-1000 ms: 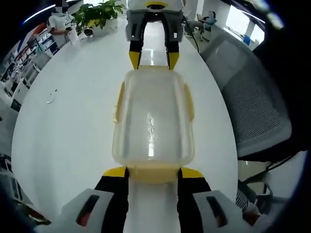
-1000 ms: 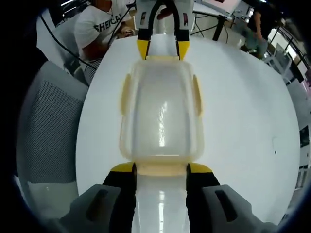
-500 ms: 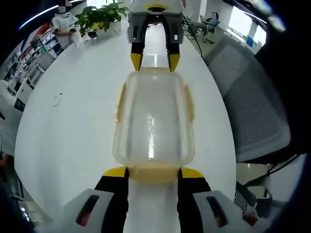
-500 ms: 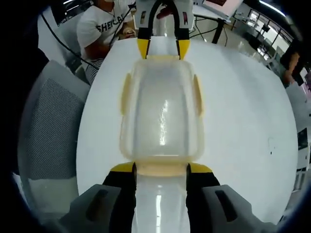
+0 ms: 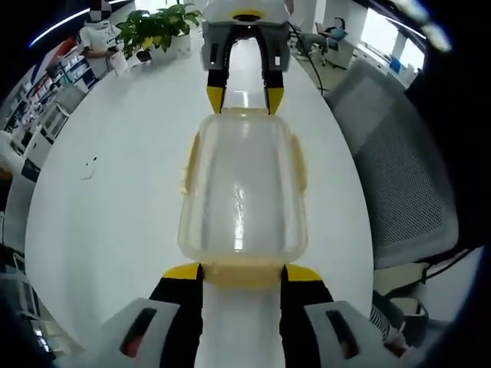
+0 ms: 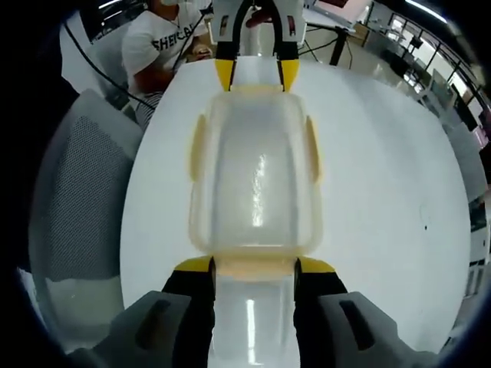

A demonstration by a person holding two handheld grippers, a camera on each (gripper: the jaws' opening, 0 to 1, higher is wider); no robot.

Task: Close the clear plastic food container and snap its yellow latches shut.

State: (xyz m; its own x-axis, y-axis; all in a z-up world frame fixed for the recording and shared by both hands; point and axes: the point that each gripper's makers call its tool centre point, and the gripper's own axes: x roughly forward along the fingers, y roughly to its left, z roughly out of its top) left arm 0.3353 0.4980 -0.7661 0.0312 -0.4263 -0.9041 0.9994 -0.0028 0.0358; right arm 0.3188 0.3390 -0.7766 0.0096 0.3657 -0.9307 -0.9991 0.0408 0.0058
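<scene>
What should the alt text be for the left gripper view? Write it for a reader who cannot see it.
A clear plastic food container with yellow latches lies lid-on on a white table, the left gripper at its near end and the right gripper at its far end. A grey mesh chair stands beside the table.

A grey mesh chair [image 5: 399,169] stands beside the white table [image 5: 115,192], potted plants [image 5: 153,27] beyond.

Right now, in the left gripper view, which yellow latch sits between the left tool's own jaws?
The near-end yellow latch of the clear plastic food container, at the view's bottom; the side latches flank the lid.
</scene>
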